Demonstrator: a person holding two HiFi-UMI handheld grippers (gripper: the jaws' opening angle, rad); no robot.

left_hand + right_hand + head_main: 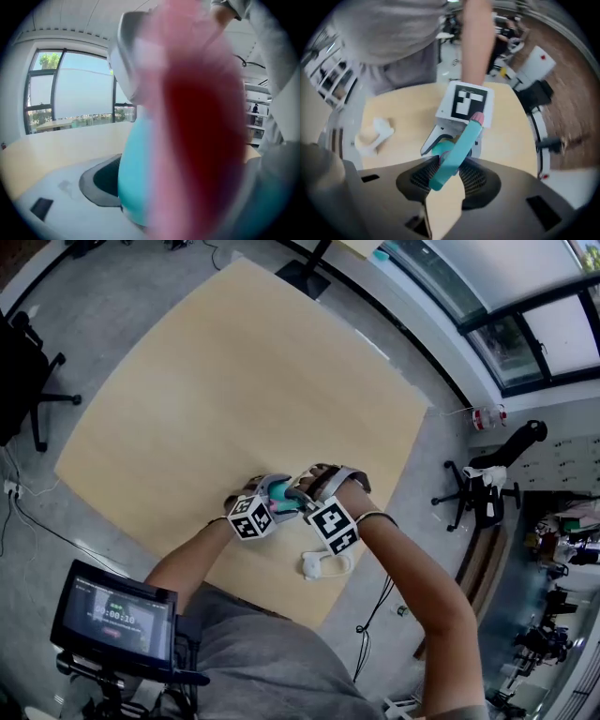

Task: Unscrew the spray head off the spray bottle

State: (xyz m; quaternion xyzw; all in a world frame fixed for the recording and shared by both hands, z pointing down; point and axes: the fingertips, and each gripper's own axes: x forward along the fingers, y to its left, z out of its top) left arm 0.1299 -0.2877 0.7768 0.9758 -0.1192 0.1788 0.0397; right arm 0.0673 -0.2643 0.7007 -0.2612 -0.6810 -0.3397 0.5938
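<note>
Jaws of the right gripper (pixel 447 174) pinch the teal spray head (pixel 461 140); those of the left gripper (pixel 272 491), spread wide, clasp the spray bottle (pixel 442 149) above the near edge of the counter (pixel 234 381) (advisable: bottle held steady, head twisted about its neck).

A big blurry pink and red shape (pixel 201 117) fills the middle and right. Low in the middle, a round blue-green spray bottle (pixel 132 180) sits right against a dark pad (pixel 101 180). A window (pixel 70 89) is on the left.
</note>
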